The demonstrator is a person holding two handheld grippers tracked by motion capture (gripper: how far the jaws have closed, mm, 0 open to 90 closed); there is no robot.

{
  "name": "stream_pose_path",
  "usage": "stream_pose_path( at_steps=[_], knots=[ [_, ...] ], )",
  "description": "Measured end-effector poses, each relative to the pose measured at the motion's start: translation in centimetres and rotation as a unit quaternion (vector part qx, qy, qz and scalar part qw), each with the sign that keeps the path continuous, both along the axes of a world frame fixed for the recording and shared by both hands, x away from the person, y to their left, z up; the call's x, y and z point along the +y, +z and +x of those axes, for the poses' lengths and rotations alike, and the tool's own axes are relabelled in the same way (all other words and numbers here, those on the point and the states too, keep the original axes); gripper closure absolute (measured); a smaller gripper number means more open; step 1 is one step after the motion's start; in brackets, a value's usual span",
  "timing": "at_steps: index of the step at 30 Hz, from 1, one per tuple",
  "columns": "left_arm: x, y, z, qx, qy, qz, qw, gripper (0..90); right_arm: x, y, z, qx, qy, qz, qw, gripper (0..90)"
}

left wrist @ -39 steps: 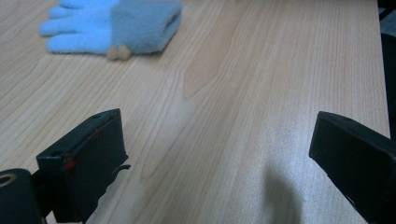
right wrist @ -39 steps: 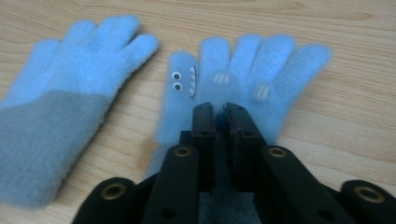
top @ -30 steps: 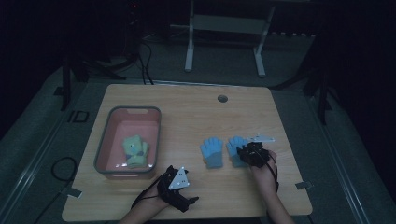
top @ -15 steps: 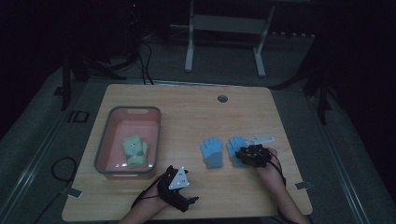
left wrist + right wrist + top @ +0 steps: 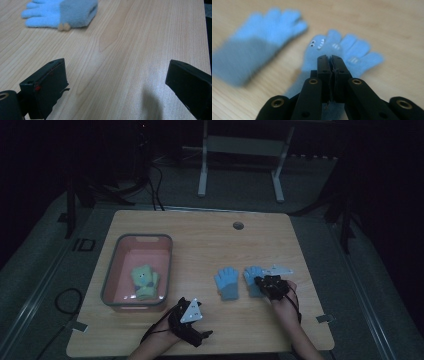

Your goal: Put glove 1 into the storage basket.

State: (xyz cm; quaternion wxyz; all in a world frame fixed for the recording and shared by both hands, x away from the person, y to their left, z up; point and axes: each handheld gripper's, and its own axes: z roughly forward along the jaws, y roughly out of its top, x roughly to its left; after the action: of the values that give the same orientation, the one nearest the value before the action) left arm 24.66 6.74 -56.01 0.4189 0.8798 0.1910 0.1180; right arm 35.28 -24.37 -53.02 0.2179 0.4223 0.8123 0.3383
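Observation:
Two blue gloves lie flat on the wooden table [image 5: 200,245], fingers pointing away. My right gripper [image 5: 264,282] is low over the right blue glove [image 5: 251,274]. In the right gripper view its jaws are pressed shut [image 5: 330,58] above the palm of this glove [image 5: 354,50], which has small eyes and white marks; I cannot tell whether any fabric is pinched. The left blue glove [image 5: 227,282] lies beside it [image 5: 259,37]. My left gripper [image 5: 192,325] rests near the front edge, wide open [image 5: 115,75] over bare wood, with the left blue glove [image 5: 62,12] ahead of it.
A pink bin [image 5: 112,270] stands at the table's left with a green pair of gloves [image 5: 144,281] inside. A round hole [image 5: 238,225] sits near the far edge. A white desk frame [image 5: 240,150] stands on the floor behind the table.
The right forearm has swung slightly to the right while its gripper stays over the right blue glove. The left gripper has not moved.

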Motion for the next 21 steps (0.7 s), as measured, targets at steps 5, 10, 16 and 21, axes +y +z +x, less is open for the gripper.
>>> stream_pose_path(
  at_steps=[5,10,16,21],
  knots=[
    [0.0,0.0,0.0,0.000,0.001,0.002,1.0000,3.9,0.5,3.4,-0.2,-0.026,-0.004,0.012,0.9996,86.8],
    [0.0,0.0,0.0,0.001,0.001,-0.002,1.0000,3.9,2.0,5.8,-0.4,-0.040,0.012,0.027,0.9988,86.8],
    [0.0,0.0,0.0,0.000,0.000,0.000,1.0000,3.9,4.2,6.6,-0.6,-0.041,0.032,0.041,0.9978,86.8],
    [0.1,0.1,0.0,0.000,0.001,-0.001,1.0000,3.9,6.1,6.2,-0.6,-0.032,0.032,0.055,0.9975,86.8]
  ],
)
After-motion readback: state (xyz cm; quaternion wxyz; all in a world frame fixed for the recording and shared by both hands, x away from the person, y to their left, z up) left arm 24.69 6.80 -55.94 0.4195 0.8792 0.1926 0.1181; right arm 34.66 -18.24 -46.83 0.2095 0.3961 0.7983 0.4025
